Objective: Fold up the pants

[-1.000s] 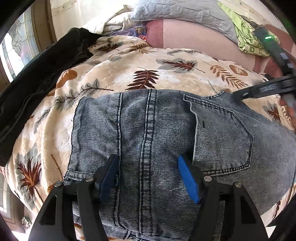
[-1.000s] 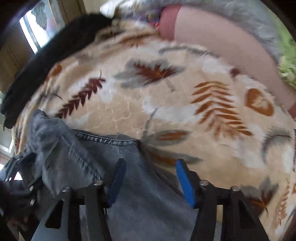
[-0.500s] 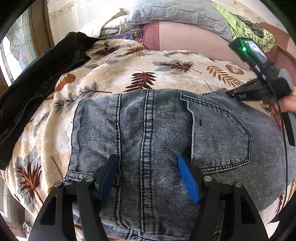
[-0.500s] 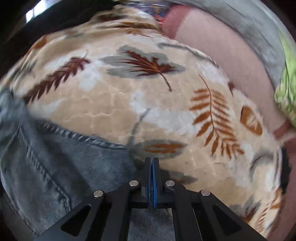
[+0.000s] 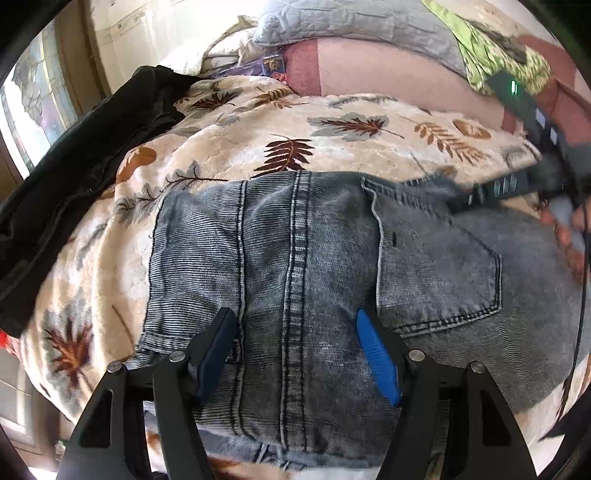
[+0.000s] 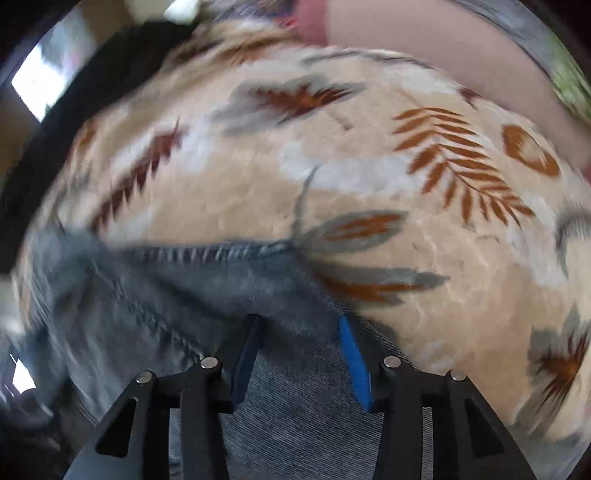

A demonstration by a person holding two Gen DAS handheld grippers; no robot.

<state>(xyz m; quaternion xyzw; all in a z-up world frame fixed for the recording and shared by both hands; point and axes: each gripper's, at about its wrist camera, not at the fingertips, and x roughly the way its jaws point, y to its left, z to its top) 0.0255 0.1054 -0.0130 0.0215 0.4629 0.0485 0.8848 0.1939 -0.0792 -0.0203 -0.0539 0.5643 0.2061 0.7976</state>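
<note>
The grey-blue denim pants (image 5: 314,266) lie spread flat on a leaf-print blanket (image 5: 258,147) that covers a bed, seat side up, with a back pocket (image 5: 436,266) showing to the right of the double-stitched centre seam. Their waist edge runs across the blanket in the right wrist view, where the cloth (image 6: 192,295) is blurred by motion.

The left claw (image 5: 295,350) hangs over the seat of the pants with its jaws standing wide, one blue pad on each side of the centre seam; the denim lies under them and the pads do not press on it. The right claw (image 6: 299,354) sits low over the pants near the waist edge, its jaws opening, with denim below and between the pads but not pinched. From the left wrist view that same claw appears at the right edge as a dark, blurred bar over the waistband, with fingers of the person's hand (image 5: 565,236) behind it.

A black garment (image 5: 85,166) lies along the blanket's left side. Beyond the blanket are a pink sheet (image 5: 388,77), a grey quilted pillow (image 5: 354,22) and a green patterned cloth (image 5: 491,48)
</note>
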